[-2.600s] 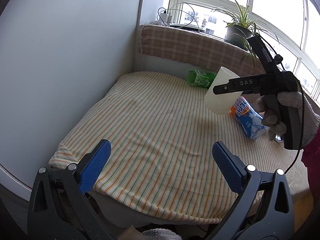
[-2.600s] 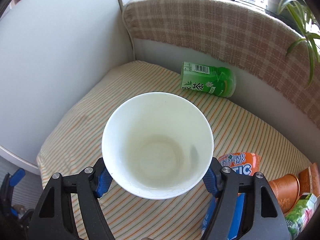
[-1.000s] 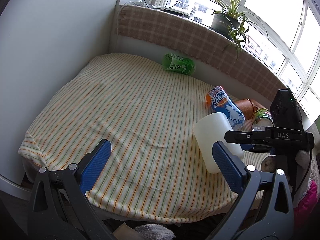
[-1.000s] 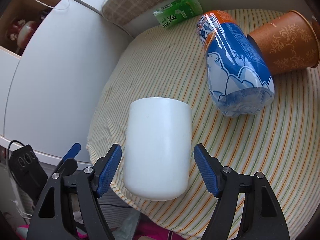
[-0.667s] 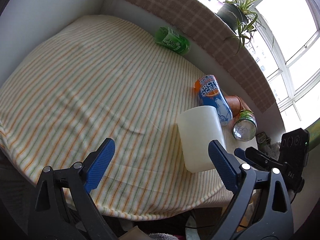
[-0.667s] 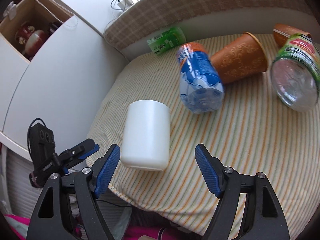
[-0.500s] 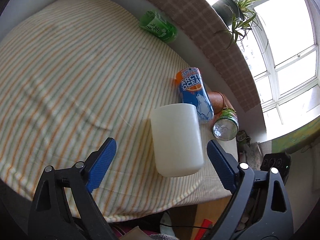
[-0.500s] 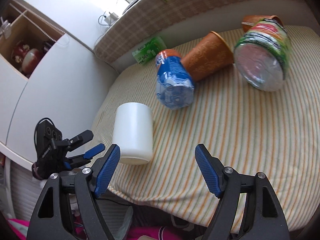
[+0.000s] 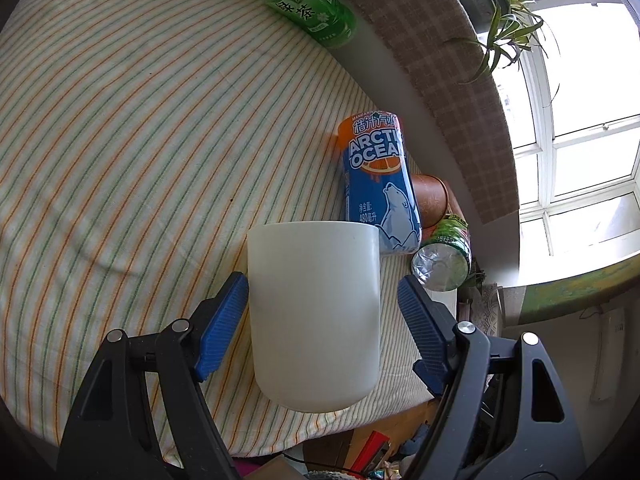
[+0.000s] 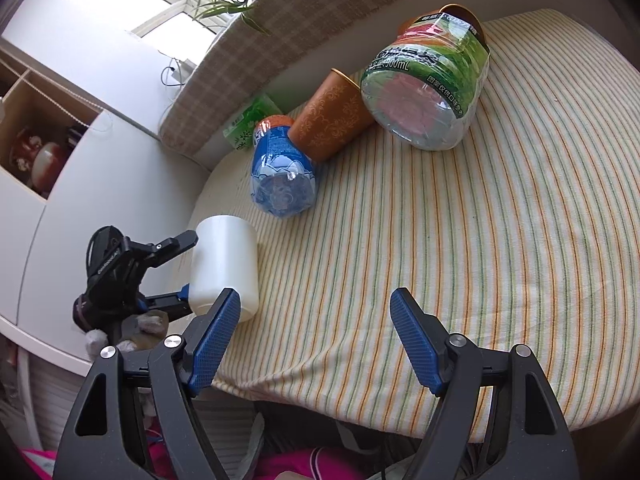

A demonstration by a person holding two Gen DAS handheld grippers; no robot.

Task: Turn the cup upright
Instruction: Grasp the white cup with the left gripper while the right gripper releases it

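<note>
A white cup (image 9: 314,312) stands on the striped cloth near the table's front edge, its closed end facing up, so it looks mouth-down. It also shows in the right wrist view (image 10: 224,264). My left gripper (image 9: 324,320) is open with its blue pads on either side of the cup; the left pad is at the cup's wall, the right pad a little apart. My right gripper (image 10: 316,340) is open and empty, back from the cup over the cloth. The left gripper (image 10: 176,268) shows around the cup in the right wrist view.
A blue Arctic Ocean bottle (image 9: 380,184), an orange cup (image 10: 332,116), a clear green-label jar (image 10: 432,92) and a green tea bottle (image 9: 312,10) lie on the striped table (image 9: 120,120). A checked ledge with a plant (image 9: 504,20) lies behind.
My right gripper let go of the cup and drew back to the right. My left gripper moved in and its jaws narrowed around the standing cup.
</note>
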